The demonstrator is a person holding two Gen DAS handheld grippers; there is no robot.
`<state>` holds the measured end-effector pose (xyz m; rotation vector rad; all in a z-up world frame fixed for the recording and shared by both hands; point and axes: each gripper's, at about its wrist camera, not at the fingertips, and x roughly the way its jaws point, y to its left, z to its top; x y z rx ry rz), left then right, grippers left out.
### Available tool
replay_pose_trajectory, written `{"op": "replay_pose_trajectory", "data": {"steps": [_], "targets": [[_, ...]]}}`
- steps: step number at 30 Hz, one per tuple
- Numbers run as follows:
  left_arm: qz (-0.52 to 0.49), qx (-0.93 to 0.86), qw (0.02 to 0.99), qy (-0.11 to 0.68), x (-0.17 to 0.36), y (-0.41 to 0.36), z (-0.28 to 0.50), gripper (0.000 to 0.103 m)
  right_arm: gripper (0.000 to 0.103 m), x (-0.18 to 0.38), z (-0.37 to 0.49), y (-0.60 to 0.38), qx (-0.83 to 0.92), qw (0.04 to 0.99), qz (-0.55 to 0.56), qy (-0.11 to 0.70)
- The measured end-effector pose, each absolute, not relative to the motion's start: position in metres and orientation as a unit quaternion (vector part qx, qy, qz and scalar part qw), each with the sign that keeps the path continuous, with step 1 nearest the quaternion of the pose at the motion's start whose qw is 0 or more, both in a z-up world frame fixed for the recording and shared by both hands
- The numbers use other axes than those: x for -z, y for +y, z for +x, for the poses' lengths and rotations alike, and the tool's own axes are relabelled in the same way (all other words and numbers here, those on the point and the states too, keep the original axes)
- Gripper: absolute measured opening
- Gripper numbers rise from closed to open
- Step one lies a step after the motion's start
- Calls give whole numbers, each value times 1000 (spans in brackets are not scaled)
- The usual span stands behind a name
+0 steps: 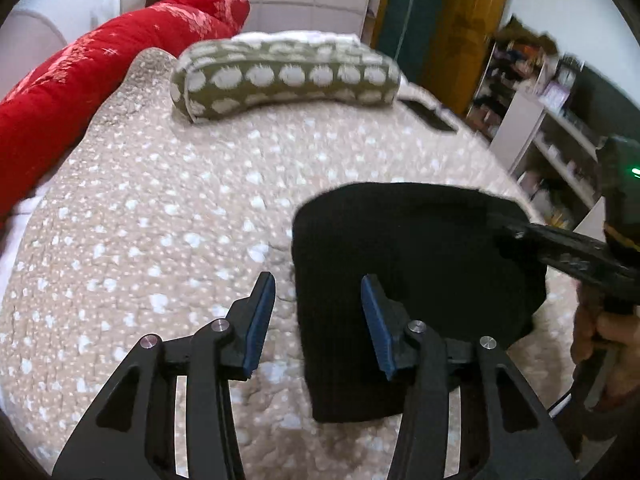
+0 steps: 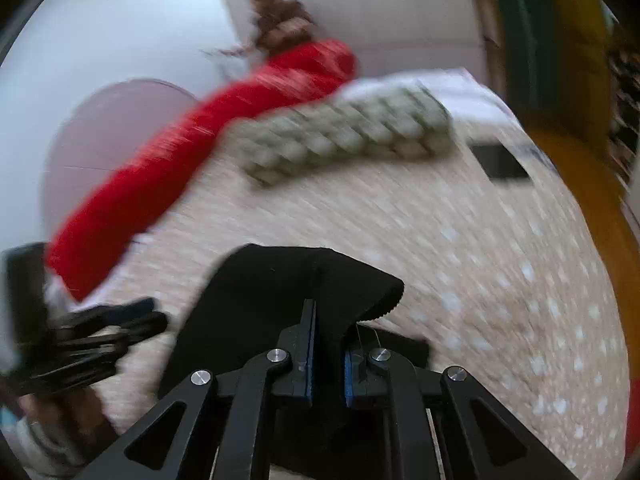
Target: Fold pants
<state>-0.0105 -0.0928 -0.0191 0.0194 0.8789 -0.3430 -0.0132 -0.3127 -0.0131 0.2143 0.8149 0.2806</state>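
The black pants (image 1: pixel 408 280) lie folded into a compact bundle on the beige spotted bedspread (image 1: pixel 160 208). My left gripper (image 1: pixel 318 312) is open and empty, its fingers straddling the bundle's left edge just above it. My right gripper (image 2: pixel 328 344) is shut on a raised fold of the black pants (image 2: pixel 288 292) and lifts it off the bed. In the left wrist view the right gripper (image 1: pixel 516 236) reaches in from the right onto the bundle's far right corner. The right wrist view is motion-blurred; the left gripper (image 2: pixel 120 328) shows at its left edge.
A green spotted pillow (image 1: pixel 288 76) and a red blanket (image 1: pixel 92 80) lie at the head of the bed. A dark flat phone-like object (image 1: pixel 430 116) sits near the right bed edge. Shelves (image 1: pixel 548 120) stand to the right of the bed.
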Motion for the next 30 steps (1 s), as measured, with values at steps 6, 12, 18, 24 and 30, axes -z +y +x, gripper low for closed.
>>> {"op": "replay_pose_trajectory", "data": {"steps": [6, 12, 18, 24, 30], "targets": [[36, 148, 897, 414, 9, -101, -5, 44, 30, 25, -14, -333, -92, 904, 127, 398], [56, 132, 892, 429, 26, -118, 18, 44, 30, -14, -29, -318, -133, 921, 104, 352], [55, 119, 892, 432, 34, -122, 29, 53, 30, 35, -7, -296, -112, 899, 42, 422], [52, 117, 892, 433, 33, -121, 29, 54, 30, 46, 11, -308, -96, 896, 77, 426], [52, 113, 894, 430, 32, -122, 25, 54, 30, 12, -27, -301, -126, 905, 66, 401]]}}
